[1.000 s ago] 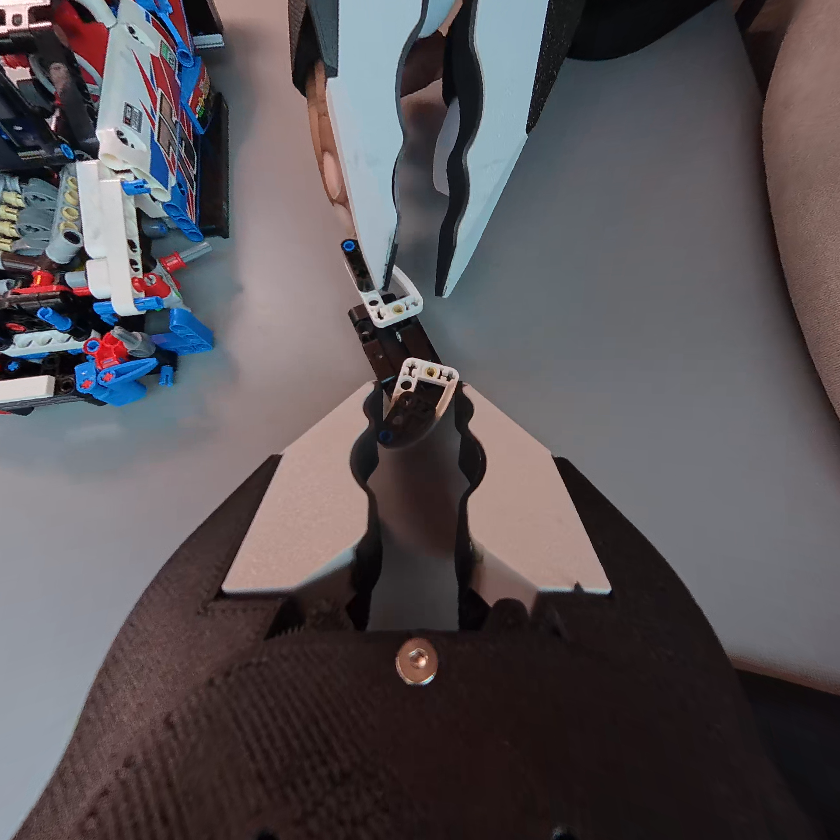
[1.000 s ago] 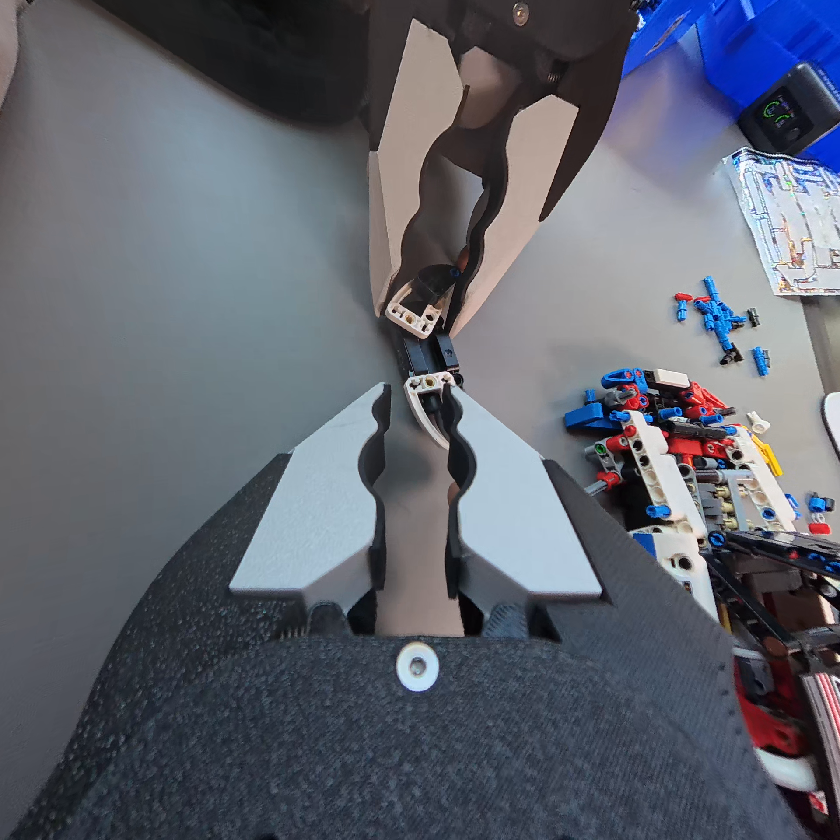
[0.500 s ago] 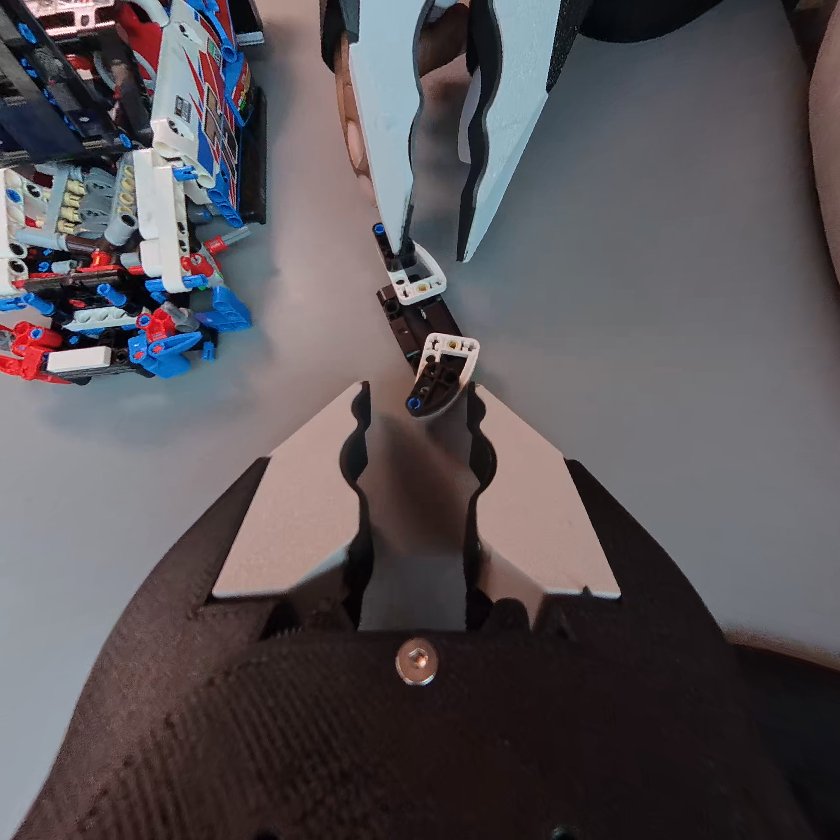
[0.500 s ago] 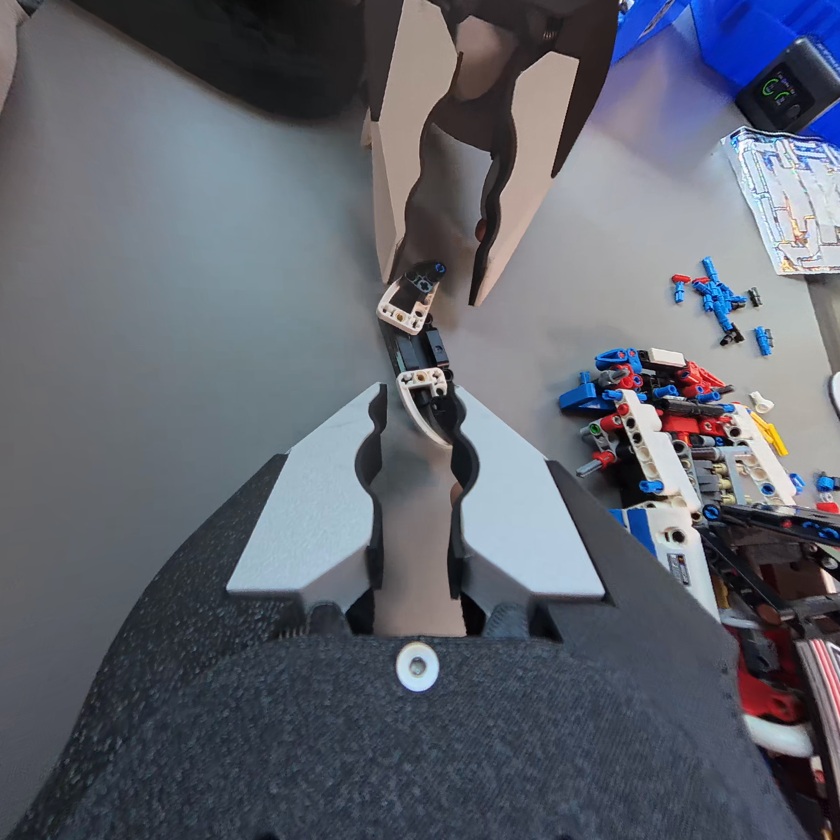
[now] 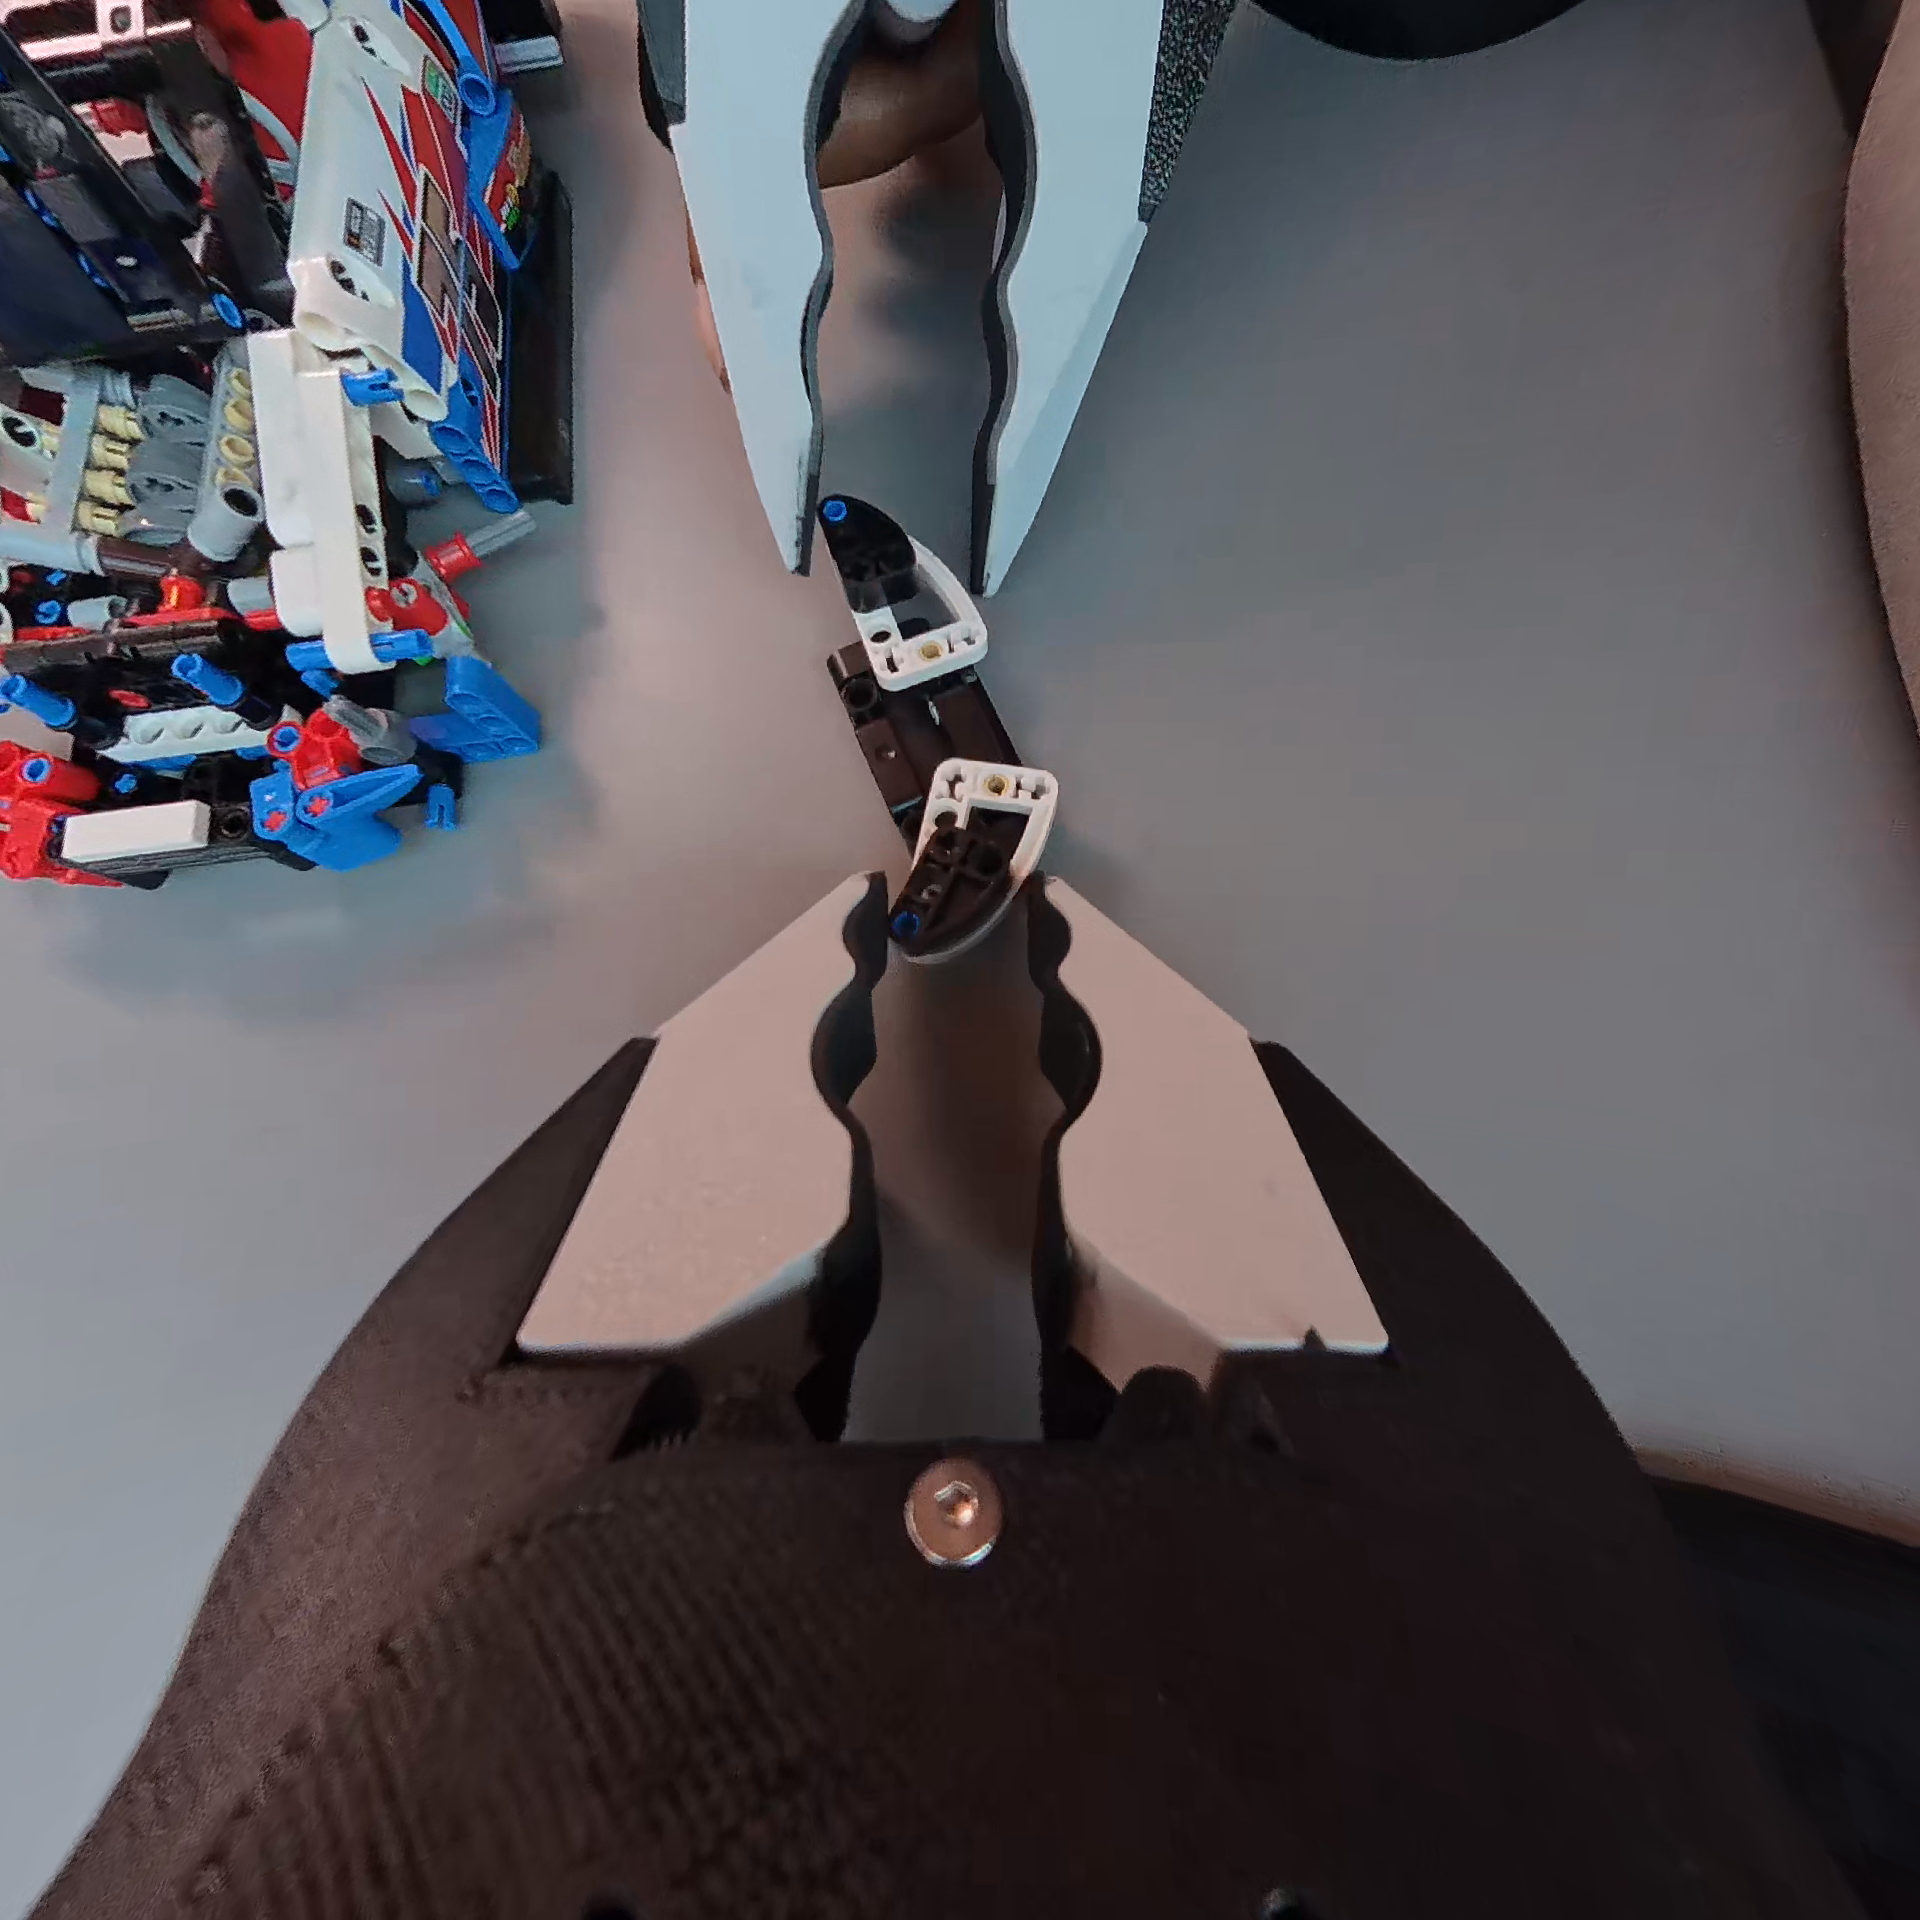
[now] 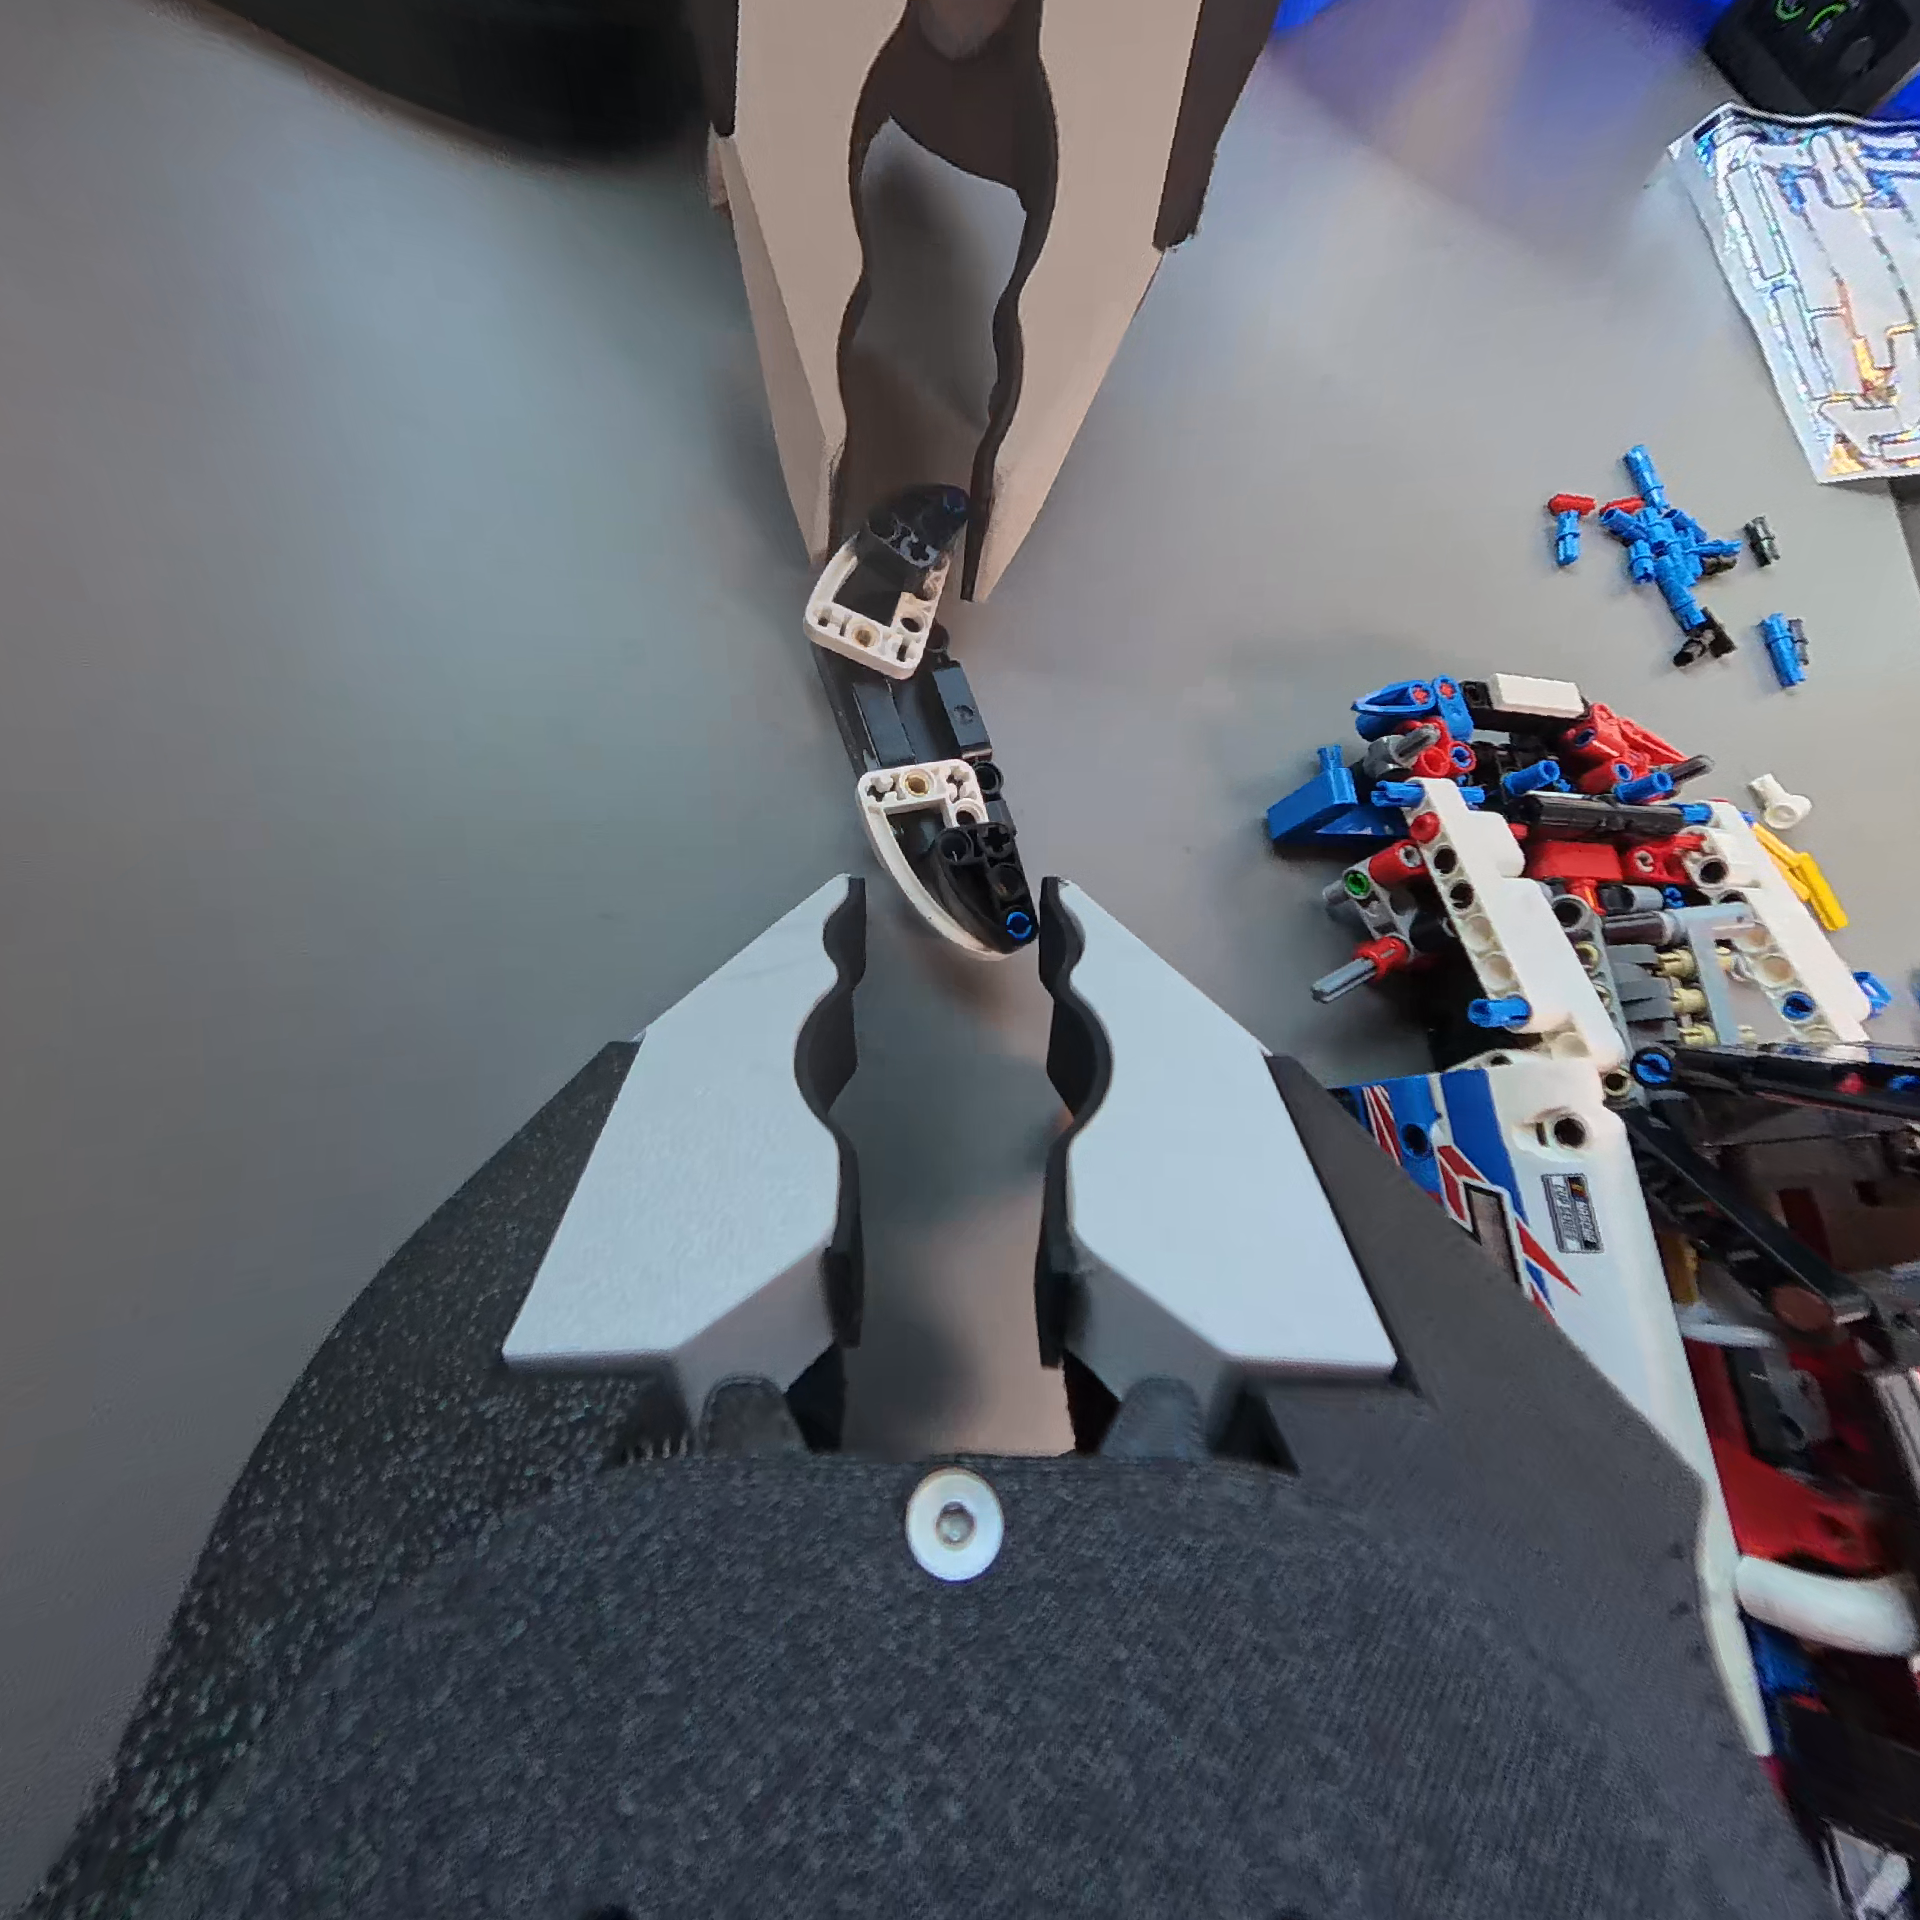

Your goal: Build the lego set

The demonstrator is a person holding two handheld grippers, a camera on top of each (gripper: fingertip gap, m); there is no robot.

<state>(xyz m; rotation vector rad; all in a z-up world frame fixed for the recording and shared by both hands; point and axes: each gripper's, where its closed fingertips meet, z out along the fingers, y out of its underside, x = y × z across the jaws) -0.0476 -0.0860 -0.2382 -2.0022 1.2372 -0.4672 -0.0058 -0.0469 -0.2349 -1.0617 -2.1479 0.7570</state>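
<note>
Grey table (image 5: 1455,727), both tongs now apart around subassembly (image 5: 935,717)

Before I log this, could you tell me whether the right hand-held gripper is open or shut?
Open: the right hand-held gripper shows a gap beside the black-and-white lego piece.

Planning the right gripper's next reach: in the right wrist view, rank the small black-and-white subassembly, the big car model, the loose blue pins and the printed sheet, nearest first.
1. small black-and-white subassembly, just ahead of the jaws
2. big car model, right
3. loose blue pins, farther right
4. printed sheet, far right corner
</note>
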